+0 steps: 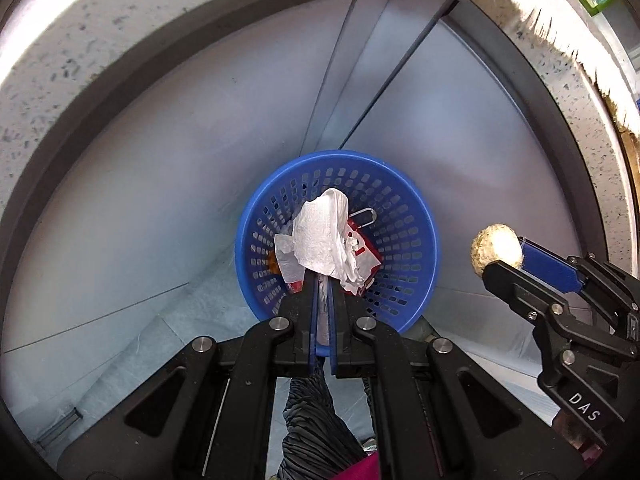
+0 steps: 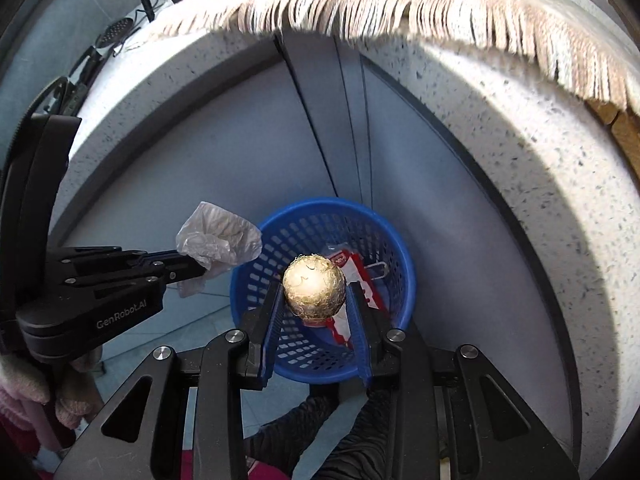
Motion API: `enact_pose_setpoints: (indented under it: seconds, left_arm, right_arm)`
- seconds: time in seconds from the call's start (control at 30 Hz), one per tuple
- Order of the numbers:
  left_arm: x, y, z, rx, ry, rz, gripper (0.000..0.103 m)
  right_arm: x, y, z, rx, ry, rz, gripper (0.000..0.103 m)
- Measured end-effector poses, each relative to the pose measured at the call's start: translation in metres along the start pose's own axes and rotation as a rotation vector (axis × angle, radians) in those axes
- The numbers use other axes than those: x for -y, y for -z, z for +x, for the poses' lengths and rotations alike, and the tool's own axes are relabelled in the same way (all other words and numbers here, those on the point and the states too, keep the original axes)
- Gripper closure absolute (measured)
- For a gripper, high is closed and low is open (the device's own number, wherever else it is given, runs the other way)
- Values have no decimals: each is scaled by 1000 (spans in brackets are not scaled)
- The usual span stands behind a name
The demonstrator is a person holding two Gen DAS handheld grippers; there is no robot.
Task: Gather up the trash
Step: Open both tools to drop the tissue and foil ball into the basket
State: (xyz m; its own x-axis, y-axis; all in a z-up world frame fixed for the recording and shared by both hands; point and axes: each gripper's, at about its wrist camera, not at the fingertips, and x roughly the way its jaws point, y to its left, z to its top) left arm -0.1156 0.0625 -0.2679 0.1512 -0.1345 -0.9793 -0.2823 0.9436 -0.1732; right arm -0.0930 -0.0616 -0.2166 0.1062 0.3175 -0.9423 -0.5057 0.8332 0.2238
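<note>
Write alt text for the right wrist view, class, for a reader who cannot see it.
The right tool grips a fuzzy golden ball above a blue perforated basket holding a red-and-white wrapper. At left, the left tool pinches a crumpled white plastic scrap; a fringed cloth hangs above.

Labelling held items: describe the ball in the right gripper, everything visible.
The ball is round, pale tan to golden, with a rough, fibrous surface; material unclear. It looks whole and brightly lit on its upper face. The right gripper clamps it between its blue fingers, pointing steeply down, above the open blue basket. Only the finger pads touch it.
</note>
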Motion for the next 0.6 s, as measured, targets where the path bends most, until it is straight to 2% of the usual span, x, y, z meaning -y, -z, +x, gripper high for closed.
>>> enact_pose_setpoints:
  seconds: [0.53,0.6]
  left_arm:
    - [5,-3,-2,-14,-41,-1,101]
    - [6,-3,-2,-18,-48,-1,97]
  right_arm:
    - [2,-2,12,-9,25,2,73]
    - [2,-2,12,-10,26,-2,73]
